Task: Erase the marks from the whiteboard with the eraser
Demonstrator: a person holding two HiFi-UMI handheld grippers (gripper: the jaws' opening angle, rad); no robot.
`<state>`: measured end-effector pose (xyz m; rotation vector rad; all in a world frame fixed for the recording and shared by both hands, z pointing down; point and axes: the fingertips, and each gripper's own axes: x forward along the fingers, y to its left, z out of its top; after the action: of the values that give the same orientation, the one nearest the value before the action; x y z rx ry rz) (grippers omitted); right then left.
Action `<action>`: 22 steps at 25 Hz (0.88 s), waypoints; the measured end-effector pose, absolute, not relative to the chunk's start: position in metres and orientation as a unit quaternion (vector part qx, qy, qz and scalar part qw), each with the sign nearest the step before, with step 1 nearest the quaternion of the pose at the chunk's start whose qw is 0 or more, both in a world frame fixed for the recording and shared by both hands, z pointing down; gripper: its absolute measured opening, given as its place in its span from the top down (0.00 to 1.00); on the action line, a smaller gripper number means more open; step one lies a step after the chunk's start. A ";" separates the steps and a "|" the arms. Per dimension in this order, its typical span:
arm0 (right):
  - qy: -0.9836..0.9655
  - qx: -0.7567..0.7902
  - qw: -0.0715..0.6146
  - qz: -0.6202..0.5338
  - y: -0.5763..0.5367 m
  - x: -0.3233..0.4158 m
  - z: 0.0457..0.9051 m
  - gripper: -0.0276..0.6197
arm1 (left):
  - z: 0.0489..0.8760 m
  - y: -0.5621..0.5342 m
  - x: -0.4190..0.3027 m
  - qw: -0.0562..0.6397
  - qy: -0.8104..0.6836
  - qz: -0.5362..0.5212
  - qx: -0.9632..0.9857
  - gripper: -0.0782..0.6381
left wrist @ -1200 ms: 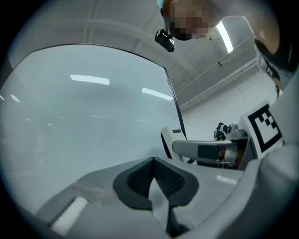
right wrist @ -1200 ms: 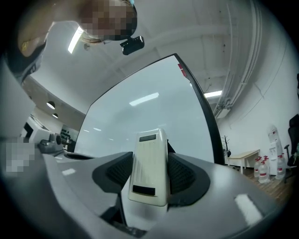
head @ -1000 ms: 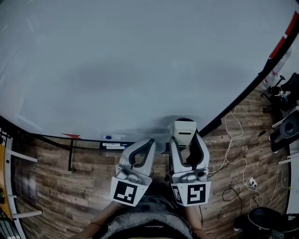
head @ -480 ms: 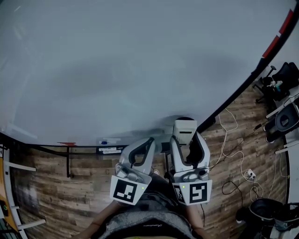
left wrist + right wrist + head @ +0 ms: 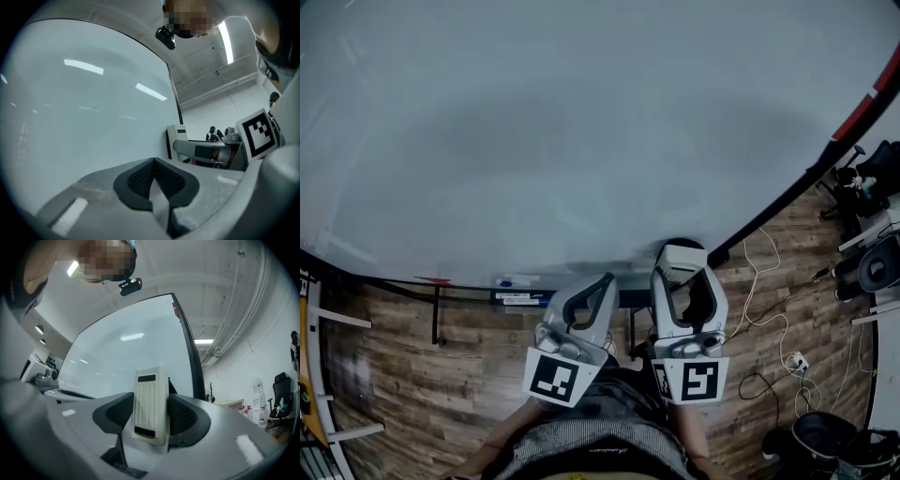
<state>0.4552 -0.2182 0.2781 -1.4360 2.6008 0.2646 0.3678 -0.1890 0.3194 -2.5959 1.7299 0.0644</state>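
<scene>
- White plastic eraser (image 5: 151, 401), ribbed on the side facing the camera with a dark bar at each end, is clamped upright between the two black pads of the right gripper (image 5: 151, 414)
- from the head view the same eraser (image 5: 682, 257) sticks out past the tips of the right gripper (image 5: 681, 274), right down at the bottom edge of the whiteboard (image 5: 581, 122), next to where its dark frame runs off diagonally to the right
- honestly can't tell whether the eraser is actually pressed on the board surface or just held in front of it
- left gripper (image 5: 603, 284) sits just beside the right one, a bit lower and angled in toward it, tip pointing at the board's lower edge
- in its own view the left gripper (image 5: 153, 180) has its jaws closed together, textured pads meeting in a V, nothing between them
- whiteboard fills most of the left gripper view as a pale, glossy surface (image 5: 84, 108) with strip-light reflections on it, and it shows behind the eraser in the right gripper view too (image 5: 136, 357)
- a marker cube (image 5: 555, 377) sits at the back of the left gripper, another one (image 5: 694, 382) on the right
- under the board there's a narrow ledge (image 5: 520, 281) with a few small things lying on it, too small to make out
- wood-plank floor (image 5: 412, 375) below, with white cables (image 5: 769, 319) snaking around on the right side
- red strip (image 5: 860, 116) on the board's frame, far upper right
</scene>
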 end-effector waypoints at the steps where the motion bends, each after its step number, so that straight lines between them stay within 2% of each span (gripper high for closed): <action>1: 0.870 -0.477 0.078 0.091 -0.219 0.455 0.278 0.59 | 0.320 -0.190 0.368 0.011 0.557 0.019 -0.830 0.89; 14: 0.896 -0.429 0.086 0.072 -0.219 0.427 0.280 0.59 | 0.343 -0.185 0.343 -0.011 0.609 0.016 -0.793 0.89; 22: 0.894 -0.434 0.085 0.070 -0.210 0.392 0.277 0.59 | 0.338 -0.182 0.305 -0.009 0.607 0.022 -0.794 0.89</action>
<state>0.3918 -0.2104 0.2768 -1.2944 2.6675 0.2087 0.3046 -0.1819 0.3377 -2.5103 1.9191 0.0686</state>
